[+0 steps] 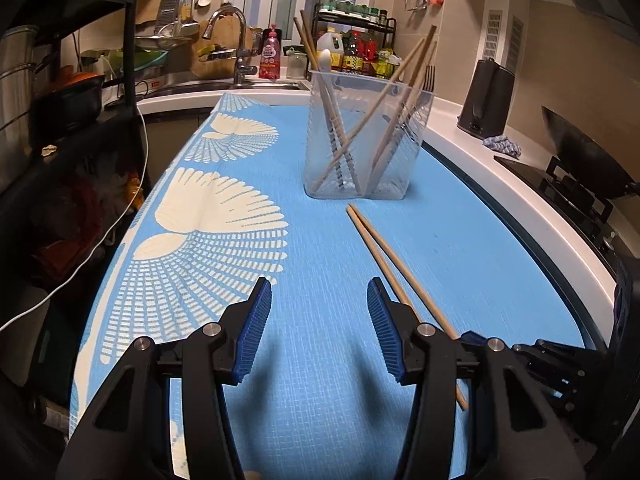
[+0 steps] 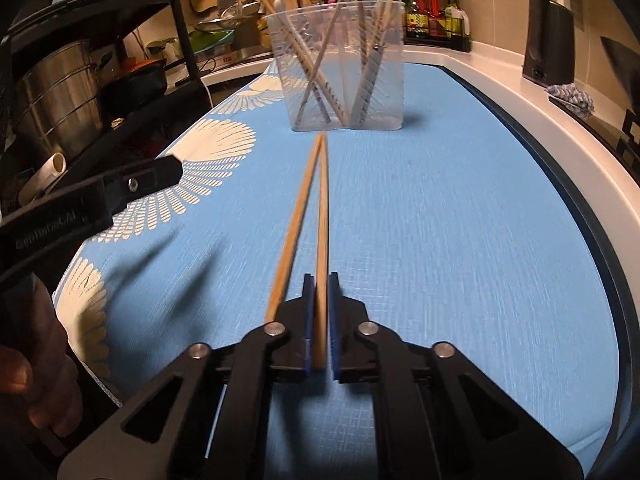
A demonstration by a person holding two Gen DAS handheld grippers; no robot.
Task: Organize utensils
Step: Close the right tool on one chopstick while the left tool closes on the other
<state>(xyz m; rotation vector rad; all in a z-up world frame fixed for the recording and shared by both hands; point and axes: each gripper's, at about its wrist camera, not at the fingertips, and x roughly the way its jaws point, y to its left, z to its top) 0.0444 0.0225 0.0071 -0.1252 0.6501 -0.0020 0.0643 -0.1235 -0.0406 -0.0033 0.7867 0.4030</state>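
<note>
Right gripper (image 2: 320, 312) pinched one tan wooden chopstick (image 2: 321, 216) | left gripper (image 1: 318, 320) spread, empty | we judged the clear plastic holder (image 1: 366, 136) part-filled; two chopsticks left.

Two slender pale wooden chopsticks (image 2: 320, 240) look matt and unvarnished. The blue woven mat with cream fan prints (image 1: 460, 240) over the desk shows a coarse, textile-like weave. The clear plastic utensil holder (image 1: 368, 136) is smooth and slightly frosted. The right gripper (image 2: 320, 280) has matt black plastic arms, bright metal pins and ribbed blue pads. The white countertop edge (image 1: 520, 200) looks glossy.
</note>
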